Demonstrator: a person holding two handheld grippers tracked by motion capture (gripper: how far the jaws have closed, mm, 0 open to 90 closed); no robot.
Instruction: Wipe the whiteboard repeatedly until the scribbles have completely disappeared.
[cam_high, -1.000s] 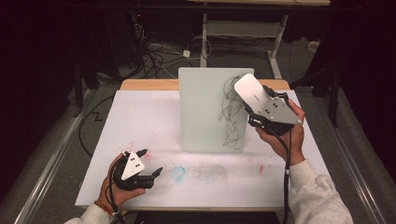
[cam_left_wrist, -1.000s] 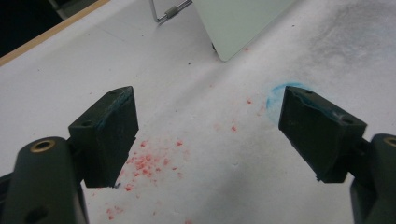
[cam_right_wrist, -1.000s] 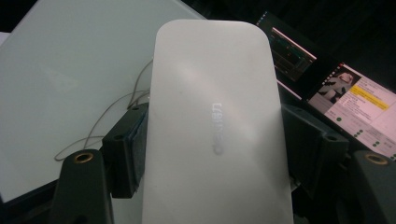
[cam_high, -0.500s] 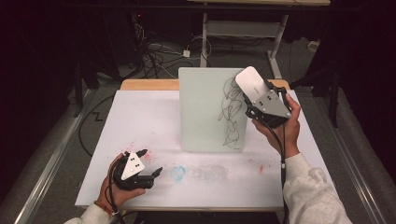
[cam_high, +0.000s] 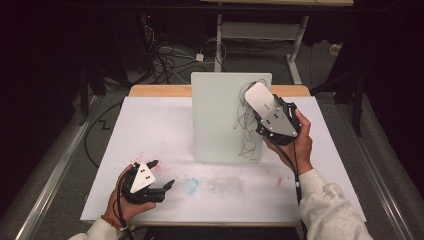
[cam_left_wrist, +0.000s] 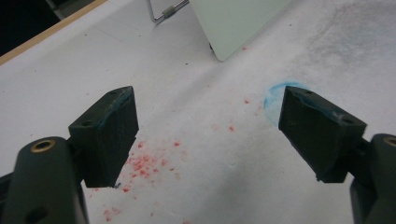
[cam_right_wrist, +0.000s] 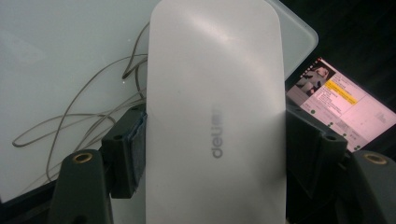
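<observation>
we see the right gripper (cam_high: 261, 107) clamped on a white eraser (cam_high: 260, 99) pressed against the scribbled upright whiteboard (cam_high: 220, 120), near its top right. left gripper (cam_high: 161, 175) rests on the table (cam_high: 150, 125), jaws wide apart, holding nothing.

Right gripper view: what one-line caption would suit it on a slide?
Black right gripper clamps a white oblong plastic eraser against a scribbled pale glass board.

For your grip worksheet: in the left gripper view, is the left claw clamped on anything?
No: the left claw stands wide open, with only the red-speckled white table sheet between its jaws.
</observation>
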